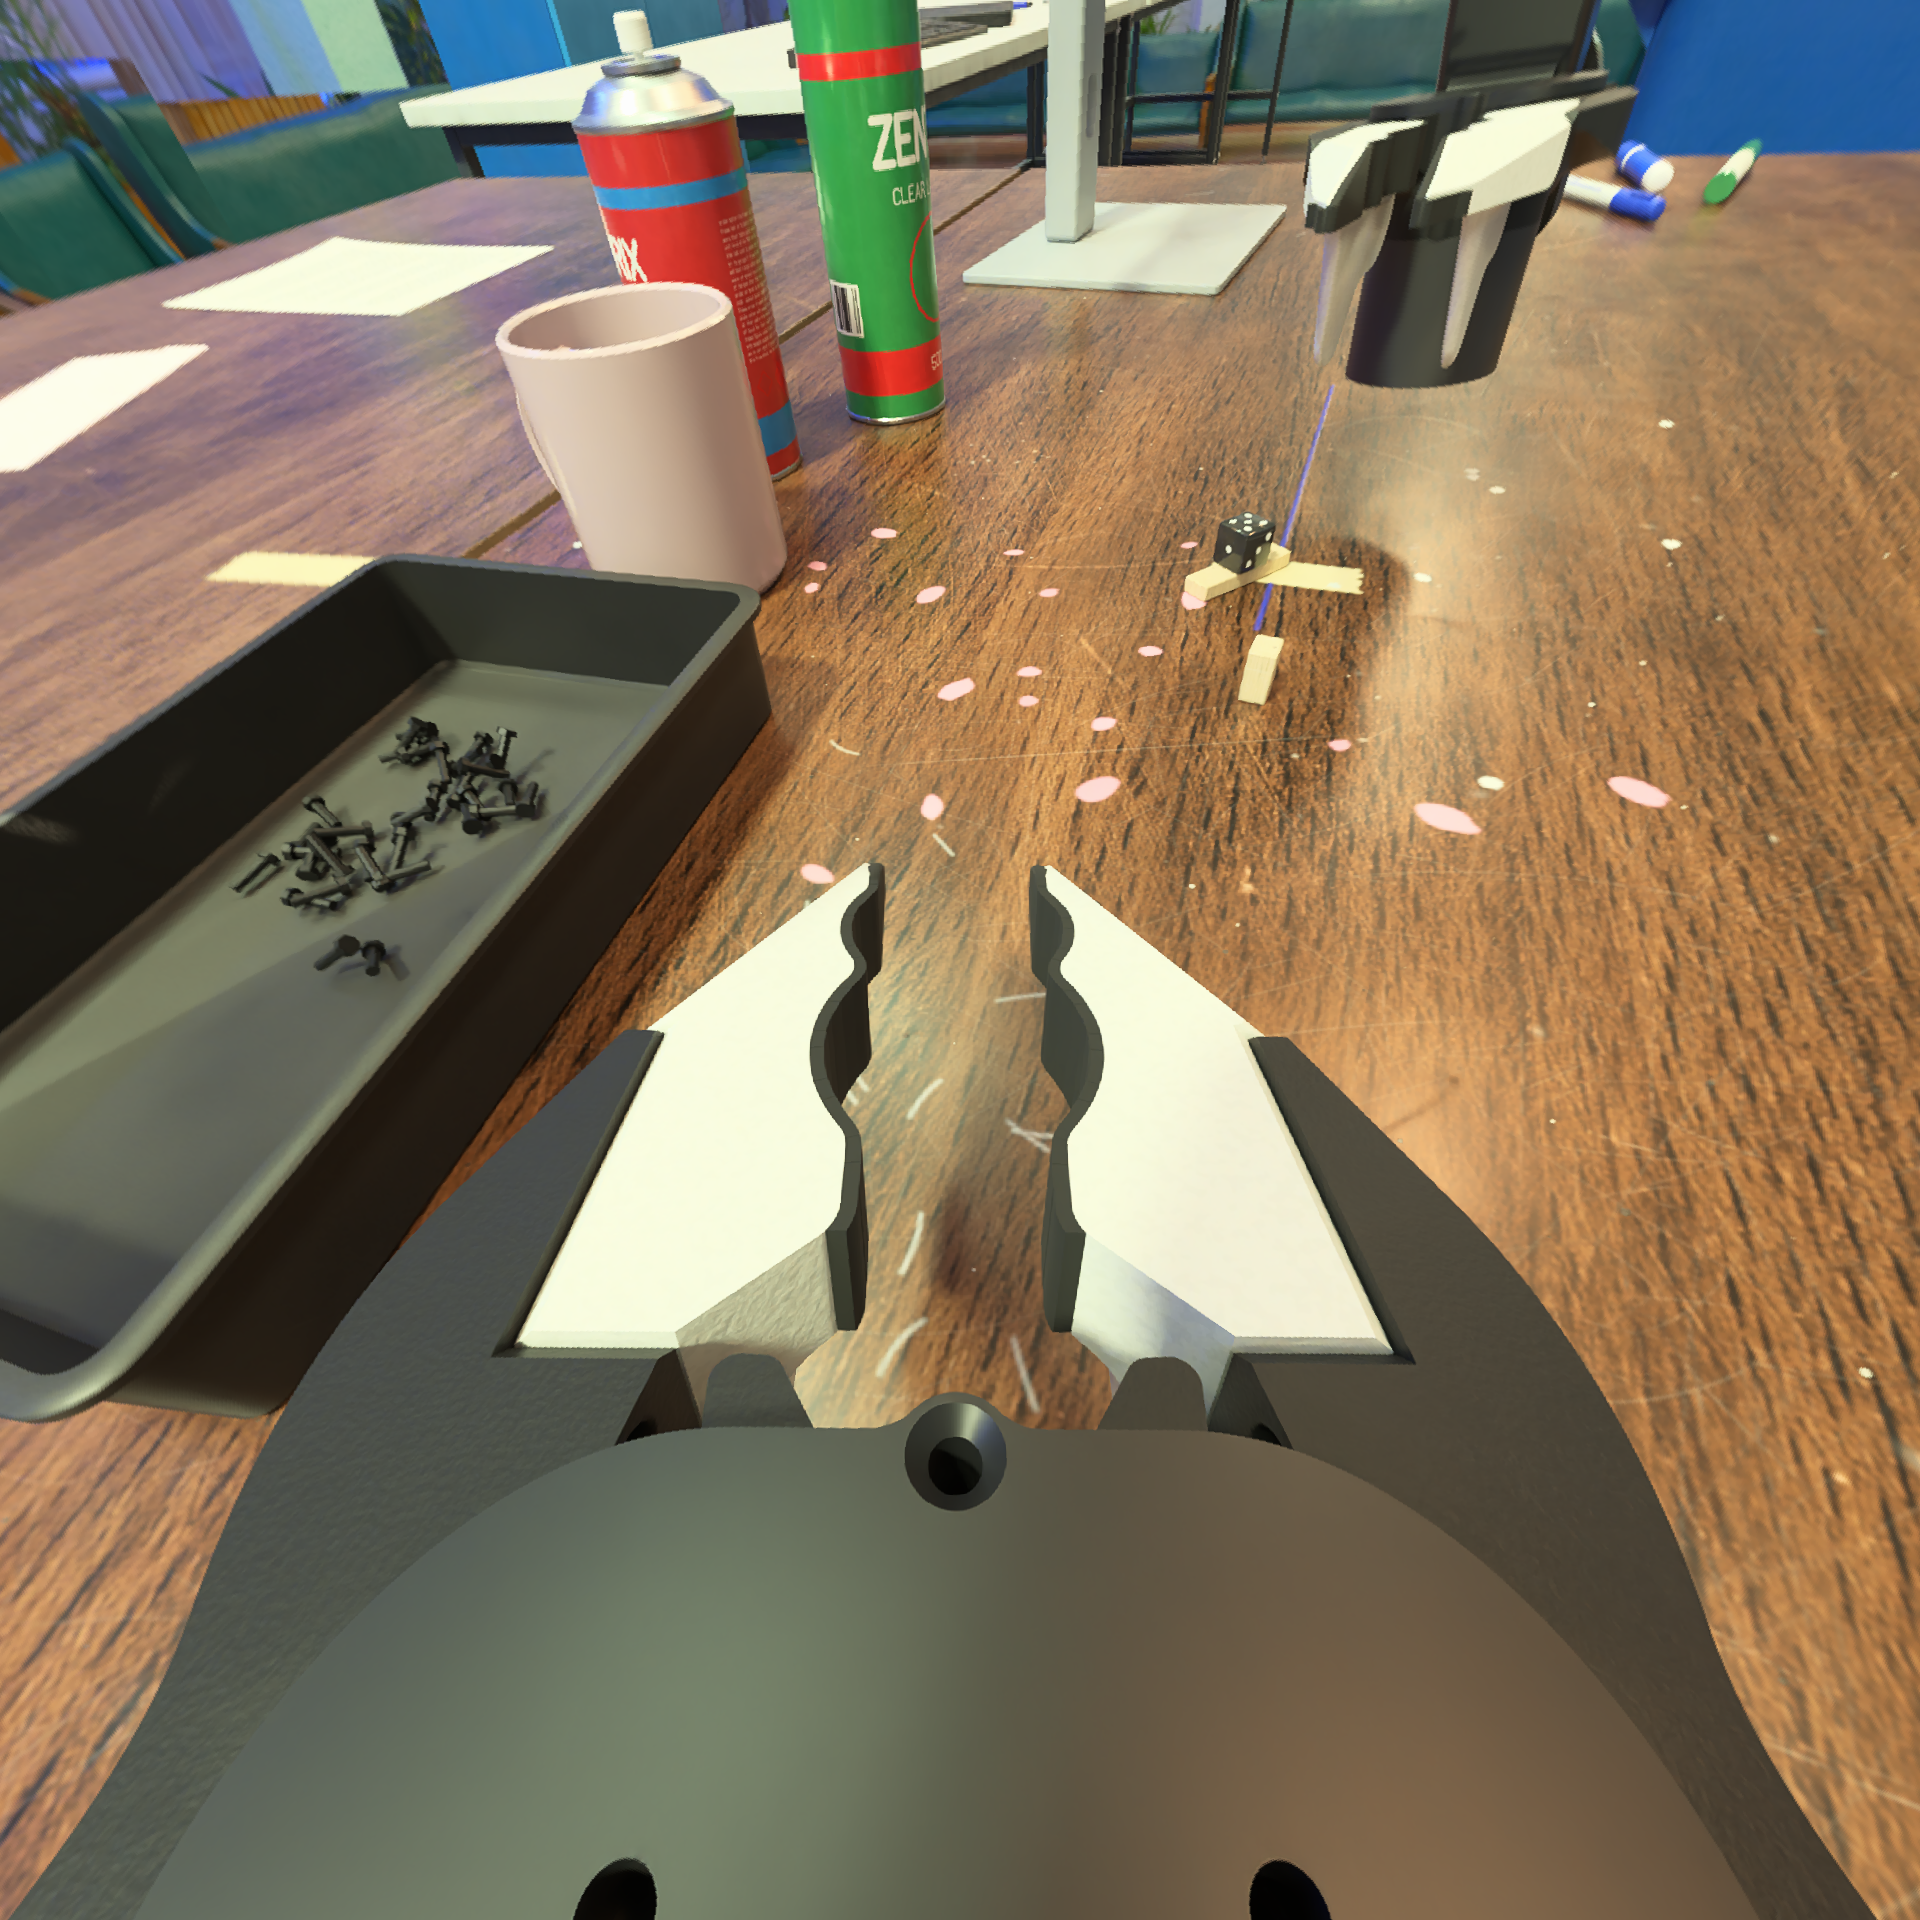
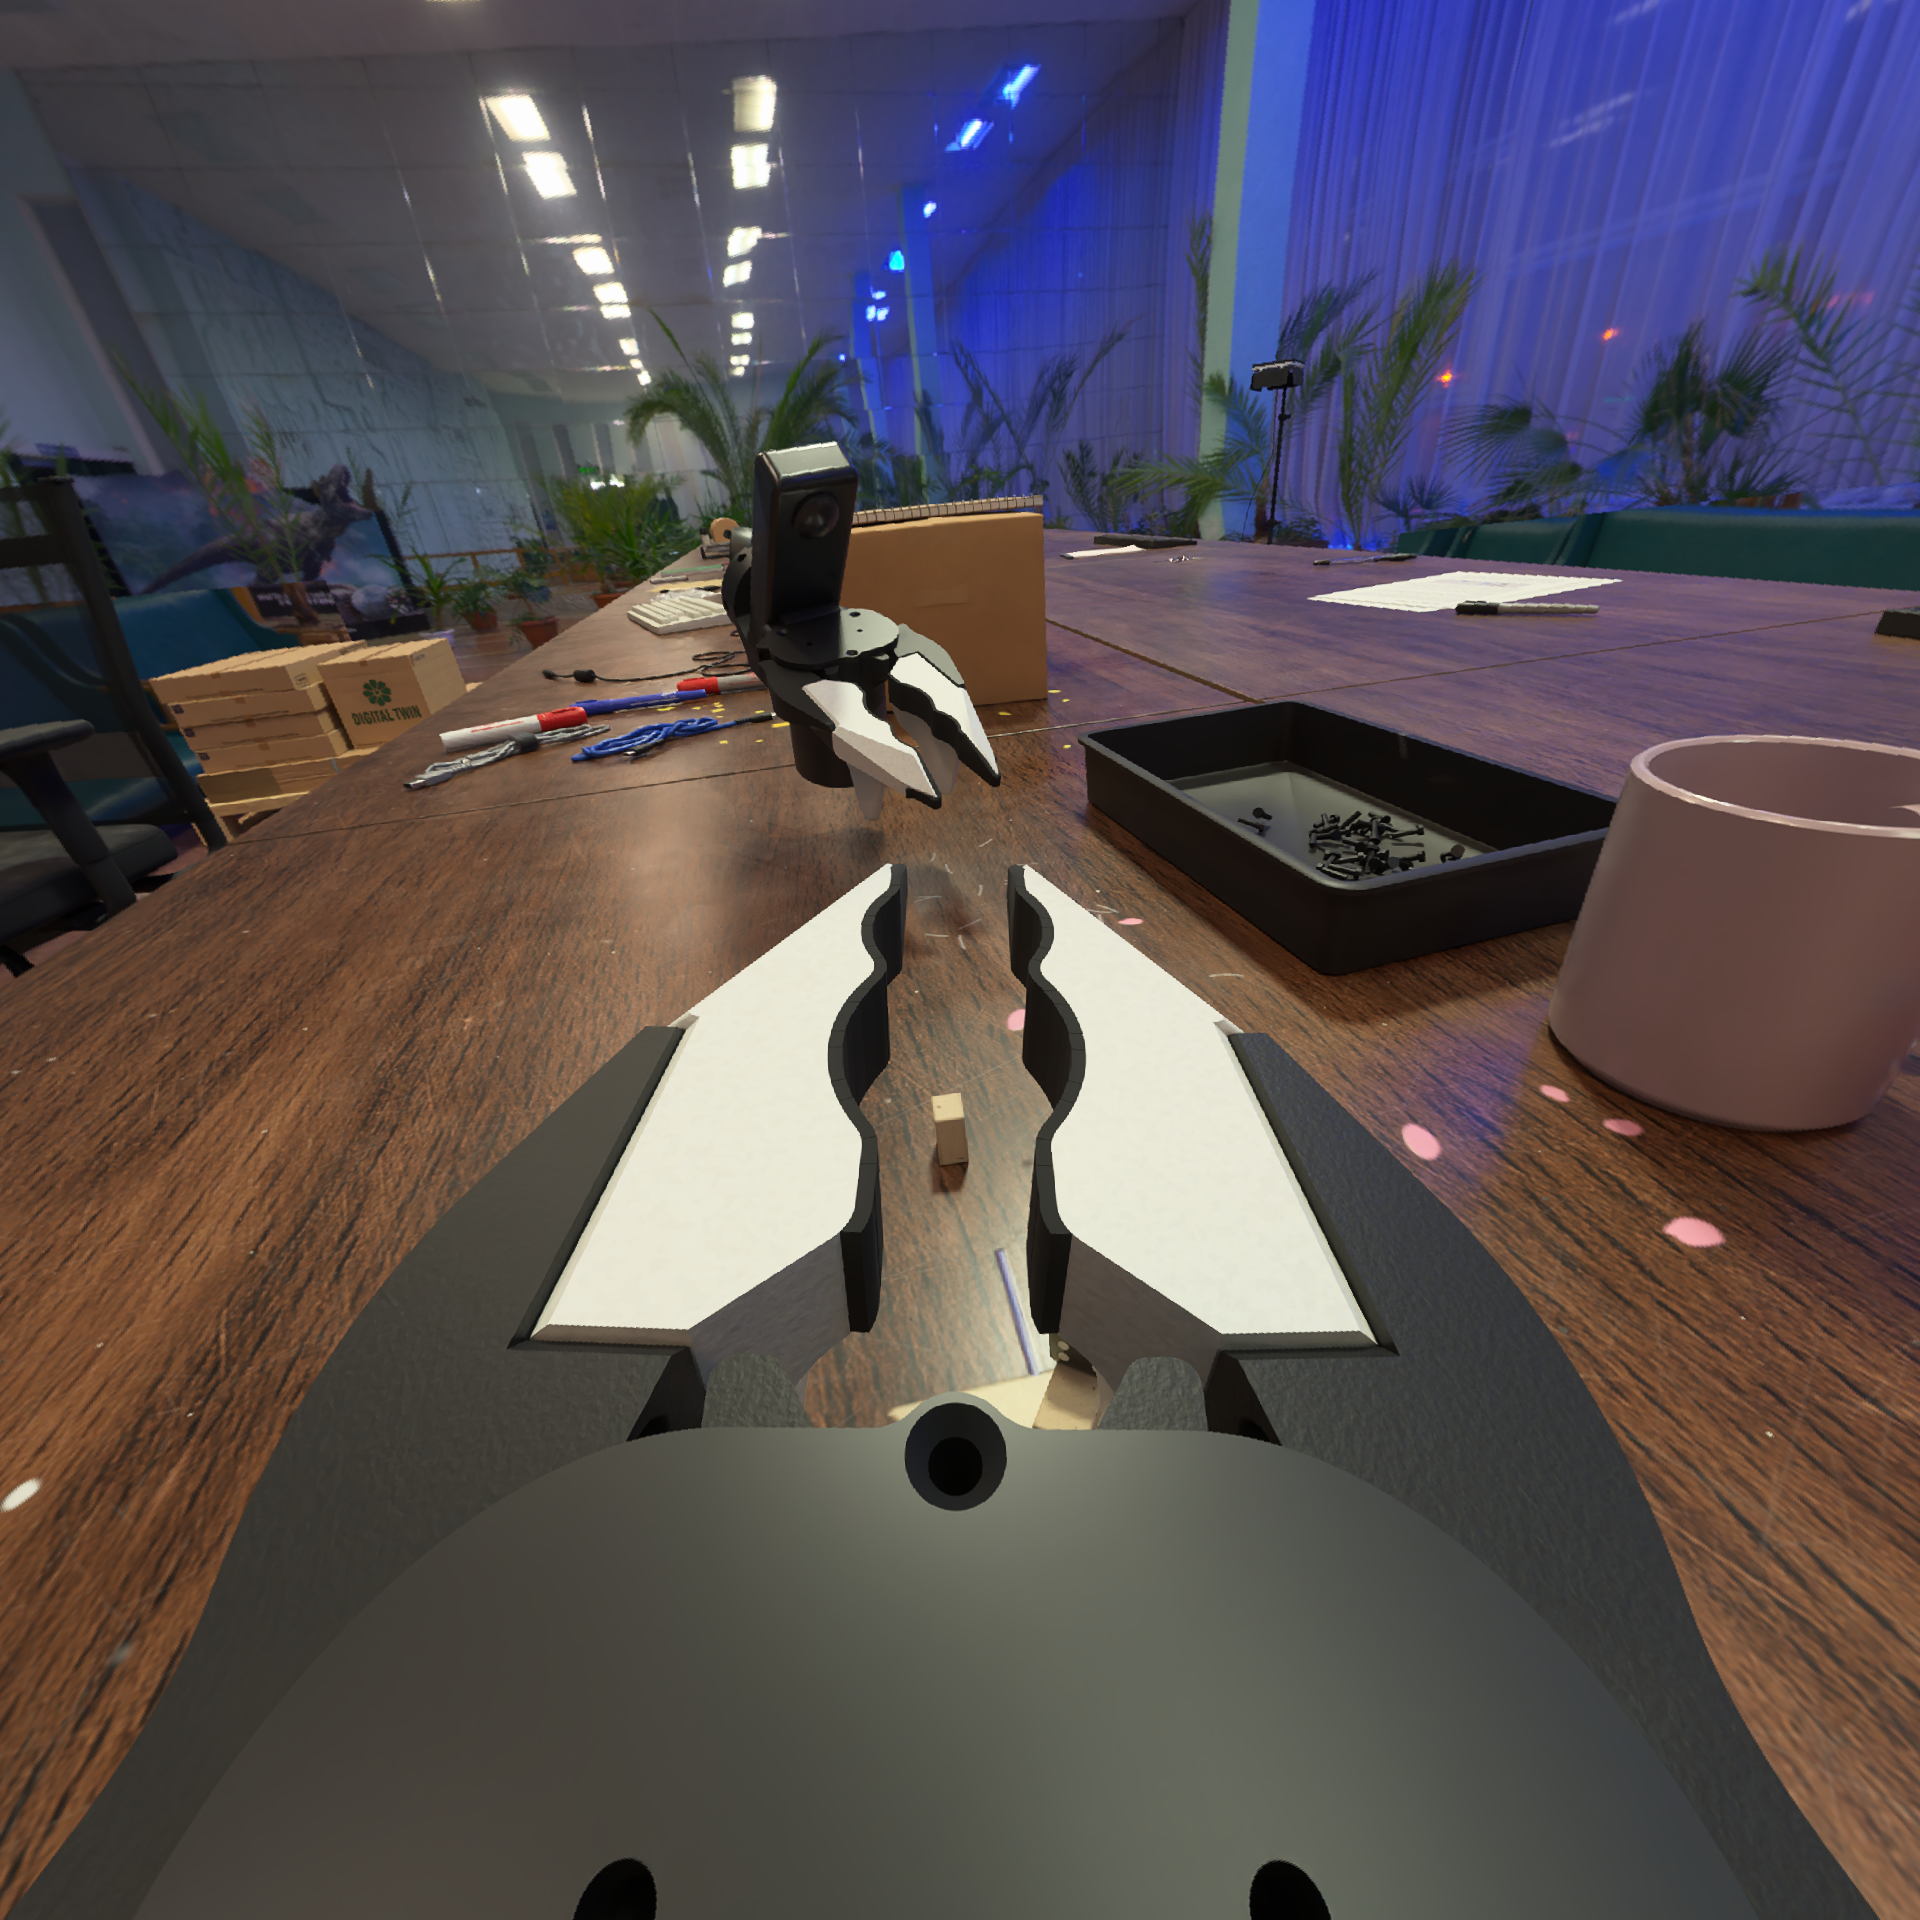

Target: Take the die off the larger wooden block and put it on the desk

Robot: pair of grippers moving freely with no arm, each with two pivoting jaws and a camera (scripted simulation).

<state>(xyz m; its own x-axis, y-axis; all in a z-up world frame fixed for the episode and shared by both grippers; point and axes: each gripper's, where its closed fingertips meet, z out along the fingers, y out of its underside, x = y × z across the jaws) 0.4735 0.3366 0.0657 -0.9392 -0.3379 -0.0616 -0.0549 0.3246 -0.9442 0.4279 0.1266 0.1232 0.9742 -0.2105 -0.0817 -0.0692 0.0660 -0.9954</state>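
Note:
A black die (image 1: 1244, 542) with white pips sits on a flat pale wooden block (image 1: 1218, 584), which lies across another pale strip (image 1: 1325, 575) on the desk (image 1: 1558, 1039). A smaller wooden block (image 1: 1262, 670) stands just in front of them. My left gripper (image 1: 956, 873) is open and empty, low over the desk and well short of the die. My right gripper (image 1: 1392, 348) hovers above and behind the die, fingers pointing down. In the right wrist view, my right gripper (image 2: 956, 873) is open and empty with the smaller block (image 2: 949, 1127) below its fingers. The die (image 2: 1062, 1351) is mostly hidden beside one finger.
A black tray (image 1: 717, 665) of screws lies to the left, with a pink mug (image 1: 644, 436) behind it. A red spray can (image 1: 675, 208), a green can (image 1: 883, 208) and a monitor stand (image 1: 1132, 244) stand farther back. Markers (image 1: 1621, 192) lie at far right.

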